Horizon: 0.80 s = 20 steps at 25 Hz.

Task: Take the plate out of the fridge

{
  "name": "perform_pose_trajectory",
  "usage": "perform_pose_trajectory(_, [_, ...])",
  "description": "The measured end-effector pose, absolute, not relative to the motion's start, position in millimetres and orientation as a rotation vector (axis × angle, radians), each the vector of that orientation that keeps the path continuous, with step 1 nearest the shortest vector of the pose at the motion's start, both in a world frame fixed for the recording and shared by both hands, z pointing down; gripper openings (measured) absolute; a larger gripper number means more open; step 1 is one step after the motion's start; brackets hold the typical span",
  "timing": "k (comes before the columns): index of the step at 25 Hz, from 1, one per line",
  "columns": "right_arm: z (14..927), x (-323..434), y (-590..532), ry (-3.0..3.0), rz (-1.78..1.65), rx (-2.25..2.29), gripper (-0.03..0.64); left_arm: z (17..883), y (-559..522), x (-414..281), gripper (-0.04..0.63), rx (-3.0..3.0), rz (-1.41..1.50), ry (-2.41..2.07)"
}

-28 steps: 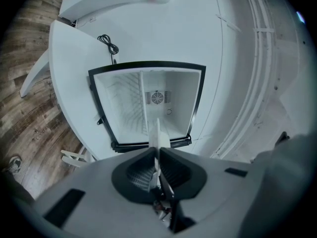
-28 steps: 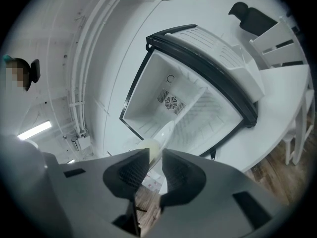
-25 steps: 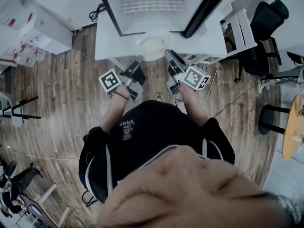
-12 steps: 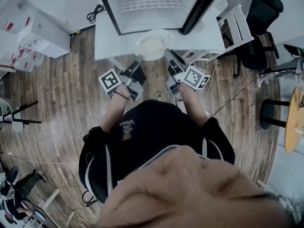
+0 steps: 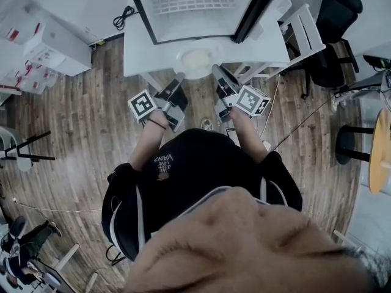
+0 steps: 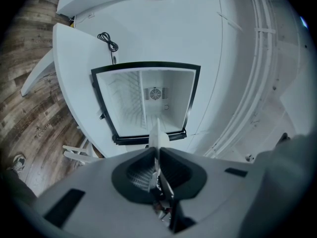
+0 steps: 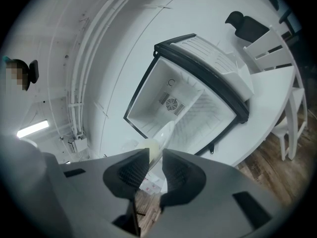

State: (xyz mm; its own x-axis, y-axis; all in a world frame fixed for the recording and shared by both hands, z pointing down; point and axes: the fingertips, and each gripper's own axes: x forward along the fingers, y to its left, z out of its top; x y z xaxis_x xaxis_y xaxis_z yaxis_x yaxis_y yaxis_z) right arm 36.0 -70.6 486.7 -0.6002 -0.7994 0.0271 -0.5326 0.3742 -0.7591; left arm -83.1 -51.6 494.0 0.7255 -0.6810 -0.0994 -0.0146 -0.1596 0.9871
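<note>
Plate [image 5: 197, 61] was outside the open fridge [image 5: 195, 11], over the surface's [image 5: 137, 54] front edge. Left tongs [image 5: 180, 77] nearly closed, right tongs [image 5: 214, 69] wider, each clamped its rim. Shirt [image 5: 183, 176] read "VANS".

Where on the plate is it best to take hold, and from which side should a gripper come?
Its thin rim, from two opposite sides. The plate lies flat and is wide, so jaws probably fit only across its edge. The left gripper and right gripper each pinch the rim that way.
</note>
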Motion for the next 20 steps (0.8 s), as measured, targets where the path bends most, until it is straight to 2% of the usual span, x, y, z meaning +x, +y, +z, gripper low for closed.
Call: perform_pose_trajectory(20, [486.6,31.4,-62.1,2.287,-1.081,-1.180,0.087,495.2,-47.1,-86.4,0.041,1.639,-0.630,-0.552])
